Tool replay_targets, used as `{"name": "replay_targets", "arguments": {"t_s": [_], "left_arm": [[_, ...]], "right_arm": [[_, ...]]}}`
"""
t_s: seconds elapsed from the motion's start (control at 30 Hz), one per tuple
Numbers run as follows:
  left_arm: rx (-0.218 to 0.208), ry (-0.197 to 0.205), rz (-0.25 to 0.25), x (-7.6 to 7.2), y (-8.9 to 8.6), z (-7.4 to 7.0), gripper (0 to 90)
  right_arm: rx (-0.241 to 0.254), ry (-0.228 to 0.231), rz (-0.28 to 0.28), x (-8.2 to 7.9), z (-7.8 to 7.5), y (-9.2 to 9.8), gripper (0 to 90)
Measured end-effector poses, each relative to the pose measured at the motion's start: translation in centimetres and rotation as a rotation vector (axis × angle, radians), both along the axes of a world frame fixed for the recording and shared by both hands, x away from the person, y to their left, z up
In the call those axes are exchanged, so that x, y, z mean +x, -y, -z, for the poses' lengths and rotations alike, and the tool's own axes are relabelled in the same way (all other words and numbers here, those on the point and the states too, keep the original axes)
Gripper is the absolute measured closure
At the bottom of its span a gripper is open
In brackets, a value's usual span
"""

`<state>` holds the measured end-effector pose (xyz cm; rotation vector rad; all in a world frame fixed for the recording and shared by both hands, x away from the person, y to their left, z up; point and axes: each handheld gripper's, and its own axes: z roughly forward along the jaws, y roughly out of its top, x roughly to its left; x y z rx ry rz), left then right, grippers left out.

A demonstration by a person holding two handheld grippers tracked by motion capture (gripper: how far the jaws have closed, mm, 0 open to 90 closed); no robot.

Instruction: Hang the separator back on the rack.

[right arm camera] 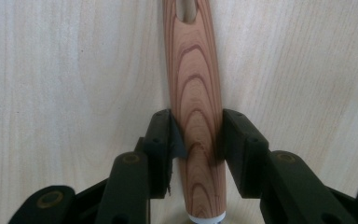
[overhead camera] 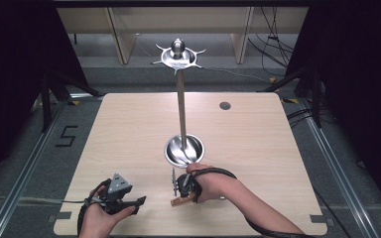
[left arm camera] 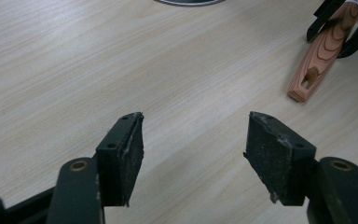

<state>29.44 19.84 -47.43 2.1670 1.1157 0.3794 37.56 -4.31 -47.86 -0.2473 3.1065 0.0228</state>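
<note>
Spanning the high view, the wooden surface (overhead camera: 258, 148) carries a tall metal stand (overhead camera: 181, 106) with a round base. Just in front of that base the right gripper (right arm camera: 196, 135) has its fingers clamped on the wooden handle (right arm camera: 196, 93) of a utensil lying flat. Well apart at the near left, the left gripper (left arm camera: 196, 149) holds its fingers apart over bare wood.

Even, bright light on the pale table (overhead camera: 129, 129); dark surroundings, soft shadows, slightly soft focus.
</note>
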Motion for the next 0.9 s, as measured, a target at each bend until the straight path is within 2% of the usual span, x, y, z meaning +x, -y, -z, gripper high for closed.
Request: {"name": "replay_targets", "arguments": {"t_s": [0.2,0.27,0.3,0.43,0.47,0.5,0.53,0.57,0.63,0.67,0.77,0.8,0.87,0.9], "left_arm": [[-0.006,0.002,0.002,0.0,0.0,0.0,36.1],[-0.014,0.006,-0.006,0.0,0.1,0.1,36.1],[-0.001,0.001,0.005,0.0,0.0,0.0,36.1],[-0.002,0.002,0.004,0.0,0.0,-0.1,36.1],[-0.005,0.005,0.000,0.0,0.0,-0.1,36.1],[-0.020,0.015,-0.026,0.0,0.1,0.0,36.1],[-0.010,0.006,-0.007,-0.1,0.0,-0.1,36.2],[-0.008,0.005,-0.005,0.0,-0.1,-0.1,36.2],[-0.009,0.005,-0.004,0.0,0.0,0.0,36.2],[-0.010,0.004,-0.005,0.0,0.0,0.0,36.2],[-0.009,0.003,0.002,0.0,0.0,0.0,36.2],[-0.021,0.013,-0.020,0.0,0.1,0.0,36.2],[-0.010,0.007,-0.005,-0.1,-0.1,-0.2,36.2],[-0.014,0.010,-0.010,-0.1,-0.1,-0.2,36.2]], "right_arm": [[-0.004,-0.010,0.011,-0.1,0.0,-0.1,62.0],[-0.004,-0.012,0.005,-0.1,0.0,-0.1,64.9],[0.008,-0.013,-0.013,0.0,0.1,-0.1,65.7],[-0.001,-0.001,-0.002,-0.2,0.0,-0.2,68.2],[-0.001,0.001,-0.014,-0.2,0.0,-0.2,68.3],[0.003,0.000,-0.009,-0.3,0.0,-0.1,68.3],[0.002,0.008,-0.021,-0.3,-0.1,-0.1,68.4],[0.008,0.011,-0.039,-0.3,-0.1,-0.1,68.4],[0.021,0.009,-0.024,-0.5,0.0,0.1,68.4],[0.029,0.013,-0.040,-0.4,-0.1,0.2,68.4],[0.050,0.015,-0.016,-0.6,-0.1,0.6,68.5],[0.058,0.013,0.012,-0.7,-0.2,0.7,68.5],[0.100,0.016,0.019,-0.6,-0.6,1.0,68.5],[0.100,0.016,0.019,-0.6,-0.6,1.0,68.5]]}}
